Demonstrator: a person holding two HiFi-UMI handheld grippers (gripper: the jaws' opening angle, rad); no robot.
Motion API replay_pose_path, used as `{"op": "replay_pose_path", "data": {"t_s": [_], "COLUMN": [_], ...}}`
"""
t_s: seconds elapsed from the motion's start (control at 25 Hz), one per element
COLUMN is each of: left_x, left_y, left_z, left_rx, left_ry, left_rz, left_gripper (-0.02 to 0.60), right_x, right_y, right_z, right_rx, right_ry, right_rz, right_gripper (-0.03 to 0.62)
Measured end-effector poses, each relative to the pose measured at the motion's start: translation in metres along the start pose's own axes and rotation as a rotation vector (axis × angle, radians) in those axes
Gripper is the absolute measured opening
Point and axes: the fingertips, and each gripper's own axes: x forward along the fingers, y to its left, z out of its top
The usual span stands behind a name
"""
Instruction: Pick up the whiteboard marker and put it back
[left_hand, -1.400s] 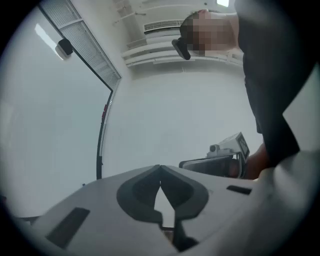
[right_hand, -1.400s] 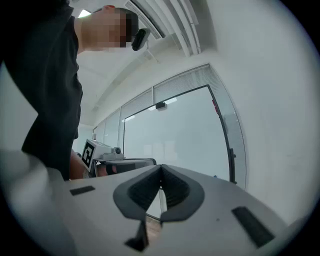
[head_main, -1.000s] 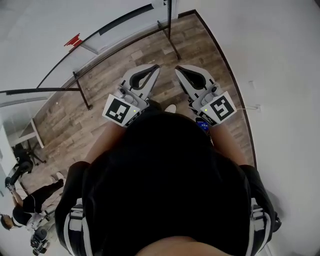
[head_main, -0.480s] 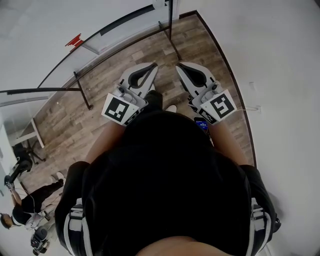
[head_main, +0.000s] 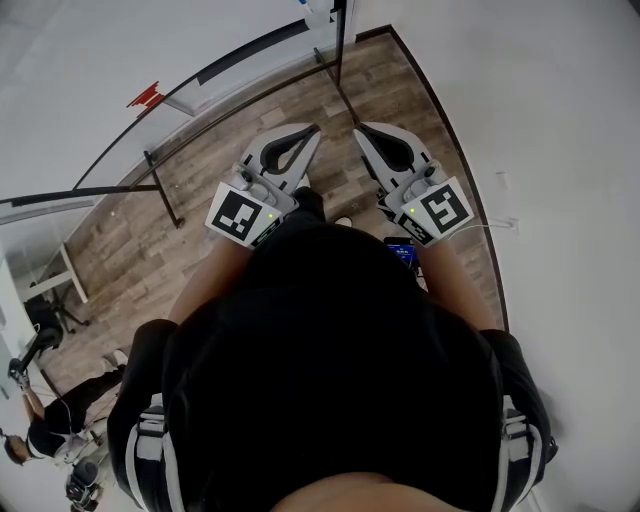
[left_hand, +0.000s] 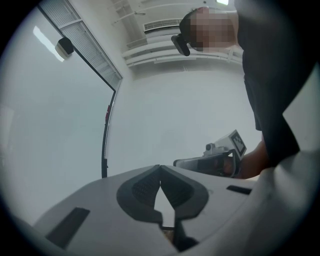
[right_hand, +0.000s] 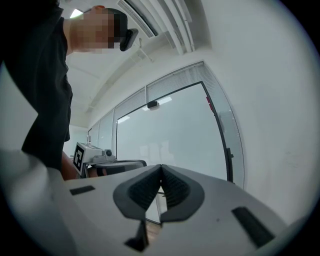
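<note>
No whiteboard marker shows in any view. In the head view my left gripper (head_main: 316, 128) and right gripper (head_main: 358, 127) are held side by side in front of the person's black-clad chest, over the wooden floor. Both are shut with nothing between the jaws. The left gripper view has its pads meeting at the tip of the left gripper (left_hand: 160, 166), with the right gripper (left_hand: 215, 161) beside it. The right gripper (right_hand: 161, 166) is also shut, and the left gripper (right_hand: 100, 160) lies to its left. A black-framed whiteboard (head_main: 150, 60) on a stand is ahead, with a small red object (head_main: 143, 97) on it.
The stand's black legs (head_main: 165, 185) rest on the wooden floor (head_main: 250, 130). A white wall (head_main: 560, 150) runs along the right. A phone with a blue screen (head_main: 402, 250) sits by the right wrist. Another person (head_main: 40, 420) is at the lower left, near a white table (head_main: 60, 270).
The whole view has shifted: the whiteboard and floor have slid down slightly in the picture as both grippers moved together towards the board. Both stay shut.
</note>
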Motion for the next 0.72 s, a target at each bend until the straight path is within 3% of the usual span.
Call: {"op": "replay_pose_path", "data": {"t_s": [0.72], "left_x": [0.034], "left_y": [0.117], "left_z": [-0.003], "left_rx": [-0.037], "left_ry": [-0.01], "left_rz": [-0.017], "left_gripper": [0.005], "right_x": [0.102], "right_y": [-0.063], "right_z": [-0.001], "right_rx": [-0.016], "right_ry": [0.047], "right_rz": [-0.04], "right_gripper": [0.0]}}
